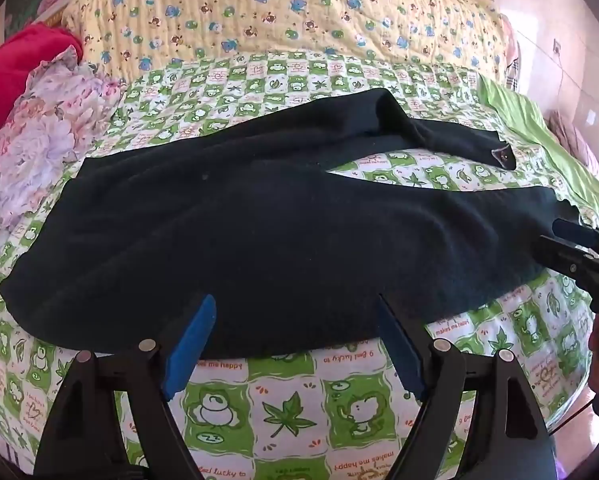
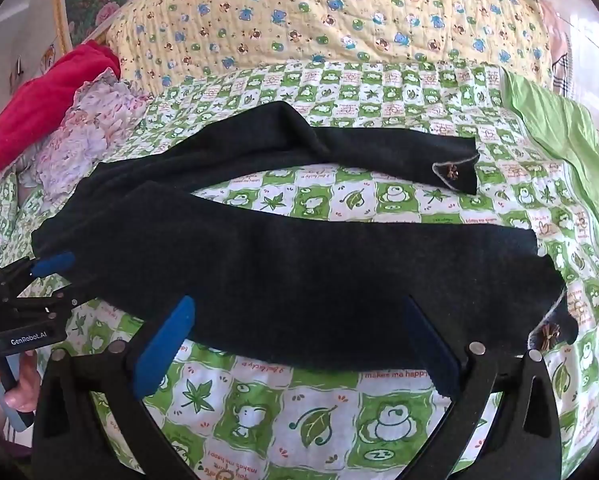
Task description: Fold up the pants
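Note:
Dark pants (image 1: 227, 240) lie spread on a green frog-print bedsheet (image 1: 283, 412), waist to the left, two legs running right with a gap between them. My left gripper (image 1: 295, 304) is open, fingertips over the near edge of the pants near the waist. My right gripper (image 2: 299, 308) is open over the near leg (image 2: 339, 280). The far leg (image 2: 379, 148) ends at a cuff with a small bow (image 2: 453, 172). The right gripper shows in the left wrist view (image 1: 571, 236) at the near leg's cuff. The left gripper shows in the right wrist view (image 2: 47, 266).
A yellow quilt (image 1: 283, 12) lies folded at the back. A floral cloth (image 1: 47, 140) and a red cloth (image 1: 23, 68) are piled at the left. A plain green sheet (image 2: 559, 132) covers the right edge of the bed.

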Demonstrator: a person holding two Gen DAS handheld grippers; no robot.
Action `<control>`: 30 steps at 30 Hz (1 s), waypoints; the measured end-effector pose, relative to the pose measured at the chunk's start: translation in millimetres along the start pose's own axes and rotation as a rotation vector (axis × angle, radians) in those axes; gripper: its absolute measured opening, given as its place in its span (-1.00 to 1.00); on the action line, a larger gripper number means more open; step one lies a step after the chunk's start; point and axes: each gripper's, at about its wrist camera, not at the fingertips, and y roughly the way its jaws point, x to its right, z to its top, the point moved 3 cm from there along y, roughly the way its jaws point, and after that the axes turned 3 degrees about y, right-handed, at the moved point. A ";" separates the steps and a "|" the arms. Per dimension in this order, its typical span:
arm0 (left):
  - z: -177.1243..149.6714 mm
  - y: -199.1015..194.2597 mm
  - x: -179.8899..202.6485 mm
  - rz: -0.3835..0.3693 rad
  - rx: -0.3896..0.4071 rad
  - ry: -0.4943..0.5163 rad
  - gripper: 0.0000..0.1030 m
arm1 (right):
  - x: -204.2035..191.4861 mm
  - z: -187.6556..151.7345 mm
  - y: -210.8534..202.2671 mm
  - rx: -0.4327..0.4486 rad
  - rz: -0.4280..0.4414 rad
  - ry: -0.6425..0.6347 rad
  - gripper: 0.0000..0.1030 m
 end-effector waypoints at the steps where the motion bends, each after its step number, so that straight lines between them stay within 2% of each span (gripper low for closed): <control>1: 0.0 0.0 0.1 -0.003 0.000 0.002 0.58 | 0.8 -0.4 -0.2 0.000 0.003 0.006 0.99; 30: 0.0 0.2 -0.1 -0.001 0.013 0.008 0.58 | 2.0 -0.1 -3.3 -0.002 0.006 0.035 0.99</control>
